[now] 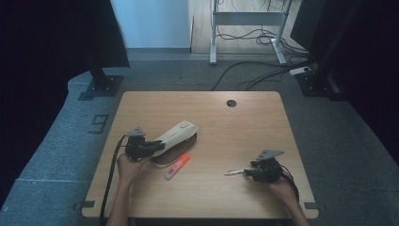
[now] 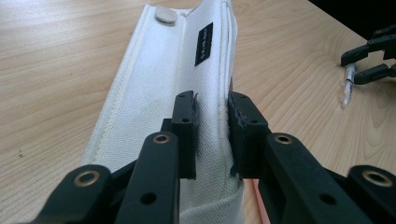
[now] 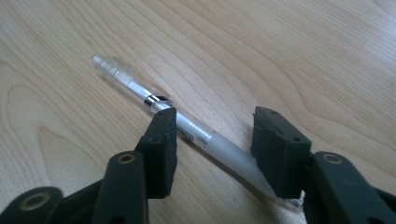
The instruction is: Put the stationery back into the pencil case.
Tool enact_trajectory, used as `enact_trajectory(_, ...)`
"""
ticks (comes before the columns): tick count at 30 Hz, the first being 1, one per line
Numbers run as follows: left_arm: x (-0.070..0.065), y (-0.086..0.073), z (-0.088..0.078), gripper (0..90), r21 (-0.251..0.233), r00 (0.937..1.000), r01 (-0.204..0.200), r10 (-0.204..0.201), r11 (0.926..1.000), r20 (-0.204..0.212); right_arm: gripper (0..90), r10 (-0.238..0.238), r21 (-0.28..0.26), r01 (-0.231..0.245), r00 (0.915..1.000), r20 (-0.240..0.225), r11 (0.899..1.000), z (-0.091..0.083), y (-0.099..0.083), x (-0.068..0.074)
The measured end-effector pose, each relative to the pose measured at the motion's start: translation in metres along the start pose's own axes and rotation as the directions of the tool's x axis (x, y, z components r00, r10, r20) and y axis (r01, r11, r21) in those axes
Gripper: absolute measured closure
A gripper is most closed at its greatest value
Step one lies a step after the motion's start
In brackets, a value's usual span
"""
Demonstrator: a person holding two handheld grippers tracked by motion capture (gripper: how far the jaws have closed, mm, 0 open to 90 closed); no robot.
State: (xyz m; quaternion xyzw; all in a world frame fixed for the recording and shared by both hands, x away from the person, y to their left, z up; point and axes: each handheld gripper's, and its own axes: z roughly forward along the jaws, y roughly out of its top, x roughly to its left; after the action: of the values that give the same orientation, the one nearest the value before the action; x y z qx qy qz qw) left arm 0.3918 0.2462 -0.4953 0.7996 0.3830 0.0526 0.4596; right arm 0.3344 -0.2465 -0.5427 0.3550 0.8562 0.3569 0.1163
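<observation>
A white fabric pencil case (image 1: 176, 134) lies on the left half of the wooden table (image 1: 226, 127), its flap lifted. My left gripper (image 1: 157, 146) is shut on the near end of that flap; in the left gripper view the pads (image 2: 187, 126) pinch the white cloth (image 2: 154, 93). An orange highlighter (image 1: 177, 166) lies just in front of the case. At the right, a clear and silver pen (image 3: 135, 88) lies flat on the wood. My right gripper (image 3: 212, 128) stands open astride it, one jaw on each side, apart from the barrel. The same pen (image 1: 234, 172) pokes out left of the right gripper (image 1: 248, 173).
A round cable hole (image 1: 231, 103) sits near the table's far edge. Black stand bases (image 1: 101, 87) and loose cables (image 1: 263, 70) lie on the grey floor beyond. The right gripper (image 2: 369, 58) and pen (image 2: 347, 86) appear far off in the left gripper view.
</observation>
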Motion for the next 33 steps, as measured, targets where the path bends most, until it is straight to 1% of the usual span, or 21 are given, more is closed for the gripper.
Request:
enact_trajectory(3,0.000,0.000,0.000,73.9,0.001,1.0000,0.000,0.000,1.0000,0.001,53.4,-0.004,0.002,0.004,1.0000,0.004,1.000,0.001,0.001,-0.001)
enact_trajectory(8,0.000,0.000,0.000,73.9,0.001,1.0000,0.000,0.000,1.0000,0.001,56.0,-0.015,0.010,0.015,0.9999,0.007,1.000,0.004,0.005,0.000)
enact_trajectory(10,0.000,0.000,0.000,74.0,0.002,1.0000,0.000,0.000,1.0000,0.000,59.6,-0.015,0.011,0.015,0.9999,0.000,1.000,0.005,0.007,0.000)
enact_trajectory(12,0.000,0.000,0.000,73.9,0.001,1.0000,-0.001,0.001,1.0000,-0.001,65.7,-0.010,0.013,0.010,0.9999,-0.002,1.000,0.007,0.009,-0.001)
enact_trajectory(16,0.000,0.000,0.000,73.9,0.002,1.0000,-0.001,0.001,1.0000,0.000,73.0,-0.003,0.023,0.003,1.0000,0.002,1.000,0.008,0.012,-0.002)
enact_trajectory(18,0.000,0.000,0.000,73.9,0.002,1.0000,-0.001,0.001,1.0000,0.000,76.0,0.004,0.026,-0.004,1.0000,-0.008,1.000,0.008,0.012,-0.002)
enact_trajectory(21,0.000,0.000,0.000,73.9,0.002,1.0000,-0.001,0.001,1.0000,0.000,77.2,0.011,0.030,-0.010,0.9998,-0.019,0.999,0.007,0.012,-0.001)
enact_trajectory(23,0.000,0.000,0.001,73.9,0.003,1.0000,-0.002,0.002,1.0000,0.000,77.2,0.007,0.033,-0.007,0.9996,-0.026,0.999,0.007,0.012,0.001)
enact_trajectory(25,0.000,0.000,0.001,73.9,0.004,1.0000,-0.001,0.001,1.0000,0.001,76.8,-0.014,0.034,0.015,0.9994,-0.030,0.999,0.007,0.012,0.003)
enact_trajectory(27,0.000,0.000,0.001,73.9,0.004,1.0000,-0.001,0.001,1.0000,0.001,72.1,-0.031,0.039,0.032,0.9988,-0.037,0.999,0.007,0.013,0.004)
enact_trajectory(28,0.000,0.000,0.001,73.8,0.004,1.0000,0.000,0.000,1.0000,0.001,71.3,-0.033,0.043,0.034,0.9987,-0.039,0.999,0.007,0.013,0.005)
enact_trajectory(29,0.000,0.000,0.001,73.8,0.004,1.0000,-0.001,0.001,1.0000,0.002,71.4,-0.049,0.049,0.051,0.9982,-0.035,0.997,0.007,0.014,0.006)
enact_trajectory(30,0.000,0.000,0.001,73.8,0.005,1.0000,-0.001,0.001,1.0000,0.003,72.4,-0.061,0.054,0.063,0.9977,-0.028,0.997,0.008,0.015,0.007)
enact_trajectory(31,0.000,0.000,0.001,73.8,0.005,1.0000,0.000,0.000,1.0000,0.003,76.4,-0.067,0.063,0.068,0.9974,-0.027,0.996,0.007,0.016,0.008)
enact_trajectory(33,0.000,0.000,0.001,73.8,0.005,1.0000,-0.001,0.001,1.0000,0.002,77.3,-0.064,0.062,0.066,0.9974,-0.034,0.996,0.008,0.016,0.009)
